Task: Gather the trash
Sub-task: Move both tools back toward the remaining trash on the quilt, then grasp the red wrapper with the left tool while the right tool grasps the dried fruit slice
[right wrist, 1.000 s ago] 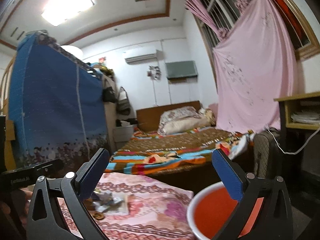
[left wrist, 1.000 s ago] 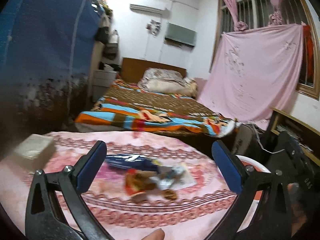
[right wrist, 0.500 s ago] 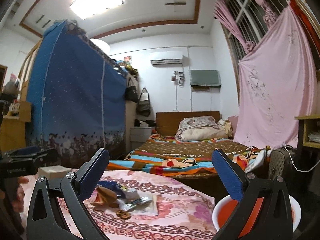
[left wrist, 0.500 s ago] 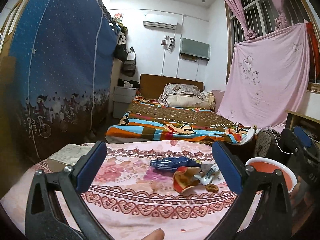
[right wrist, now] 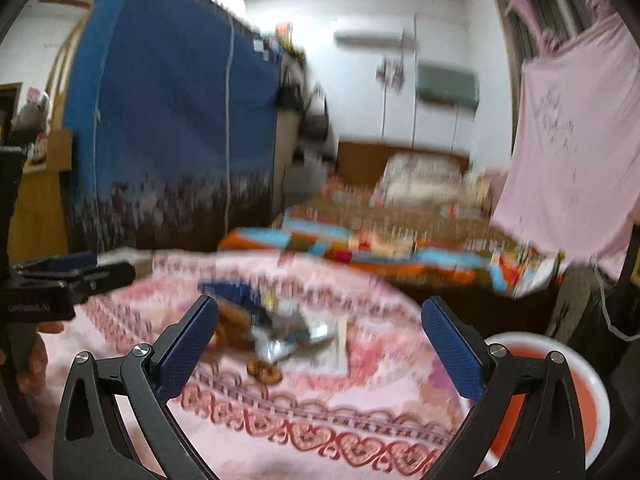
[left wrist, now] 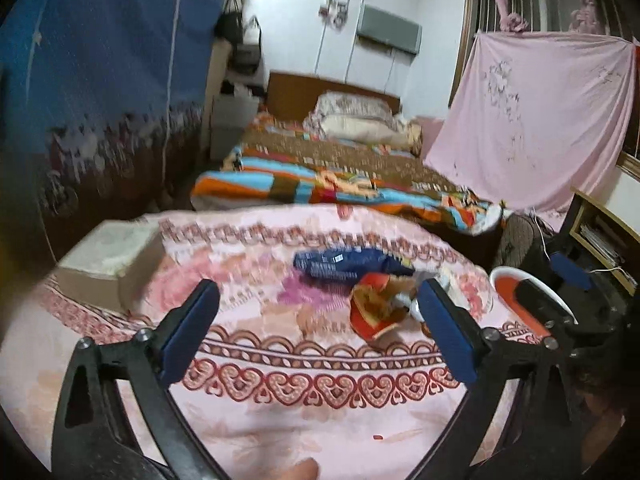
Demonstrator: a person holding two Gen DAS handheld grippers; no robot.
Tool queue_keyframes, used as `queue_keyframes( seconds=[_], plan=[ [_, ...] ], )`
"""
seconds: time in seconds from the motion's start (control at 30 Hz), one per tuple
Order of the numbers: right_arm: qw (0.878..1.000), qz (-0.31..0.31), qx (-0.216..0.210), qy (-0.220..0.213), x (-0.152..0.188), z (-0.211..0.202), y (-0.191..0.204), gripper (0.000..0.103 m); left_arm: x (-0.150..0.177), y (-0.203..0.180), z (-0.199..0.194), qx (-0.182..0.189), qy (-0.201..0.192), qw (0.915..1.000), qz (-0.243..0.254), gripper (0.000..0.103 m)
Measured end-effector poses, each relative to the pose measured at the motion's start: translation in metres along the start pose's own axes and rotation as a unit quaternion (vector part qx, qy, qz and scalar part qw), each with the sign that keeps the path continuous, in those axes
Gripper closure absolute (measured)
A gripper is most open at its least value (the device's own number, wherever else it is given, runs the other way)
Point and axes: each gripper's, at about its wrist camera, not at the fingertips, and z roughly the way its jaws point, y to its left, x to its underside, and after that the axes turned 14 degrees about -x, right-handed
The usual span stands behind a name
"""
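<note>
A small trash pile lies on the pink flowered tablecloth (left wrist: 304, 408): a blue wrapper (left wrist: 344, 266), a crumpled red and orange wrapper (left wrist: 374, 310), and in the right wrist view a silver wrapper (right wrist: 288, 340) and a round brown scrap (right wrist: 264, 372). My left gripper (left wrist: 320, 328) hovers just short of the pile. Its jaws are closing, and no pad touches anything. The red wrapper lies ahead, near the right finger. My right gripper (right wrist: 320, 344) stands open over the same pile (right wrist: 276, 328), holding nothing.
A red basin with a white rim (left wrist: 508, 280) (right wrist: 596, 376) sits at the table's right edge. A pale box (left wrist: 108, 260) rests at the left. Each gripper shows in the other's view, the right gripper (left wrist: 556, 284) and the left gripper (right wrist: 108, 266). A bed stands beyond.
Both grippers have dipped and moved in toward the trash pile, which now looks larger in both views. The left jaws stand slightly narrower. The right view swung left and is blurred.
</note>
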Motion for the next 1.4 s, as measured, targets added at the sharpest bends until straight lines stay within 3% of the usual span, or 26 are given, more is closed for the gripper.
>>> queue_keyframes(
  seconds=[0.07,0.2,0.33,0.43,0.6,0.77,0.87,0.93,1.2,1.23,1.33,1.4],
  plan=[
    [1.0,0.014,-0.011,0.024,0.001,0.008,-0.005,0.017,0.0,-0.001,0.01,0.01,0.025,0.9996,-0.001,0.028],
    [0.996,0.045,-0.038,0.071,0.004,0.022,-0.014,0.024,0.002,-0.004,0.032,0.042,0.085,0.9955,0.006,0.038],
    [0.985,0.082,-0.07,0.137,0.015,0.042,-0.021,0.036,0.009,-0.01,0.053,0.067,0.148,0.9866,0.011,0.054],
    [0.978,0.094,-0.089,0.165,0.019,0.053,-0.023,0.052,0.012,-0.011,0.06,0.079,0.168,0.9826,0.008,0.063],
    [0.971,0.081,-0.112,0.193,0.022,0.062,-0.012,0.054,0.007,-0.011,0.069,0.083,0.168,0.9823,0.003,0.066],
    [0.965,0.072,-0.119,0.223,0.024,0.079,-0.006,0.066,0.005,-0.015,0.075,0.09,0.176,0.9801,0.008,0.069],
    [0.962,0.074,-0.123,0.231,0.025,0.085,-0.006,0.067,0.003,-0.016,0.077,0.095,0.178,0.9794,0.01,0.07],
    [0.962,0.078,-0.124,0.23,0.024,0.085,-0.008,0.076,0.001,-0.019,0.08,0.095,0.177,0.9796,0.012,0.07],
    [0.968,0.091,-0.122,0.198,0.02,0.073,-0.017,0.076,-0.005,-0.034,0.098,0.094,0.178,0.9792,0.026,0.07],
    [0.969,0.096,-0.12,0.191,0.019,0.072,-0.02,0.076,-0.005,-0.035,0.098,0.095,0.177,0.9793,0.026,0.072],
    [0.97,0.108,-0.12,0.181,0.018,0.068,-0.026,0.076,-0.004,-0.036,0.098,0.1,0.177,0.9787,0.028,0.089],
    [0.971,0.112,-0.12,0.176,0.017,0.068,-0.026,0.076,-0.004,-0.036,0.096,0.101,0.175,0.979,0.029,0.09]
  ],
)
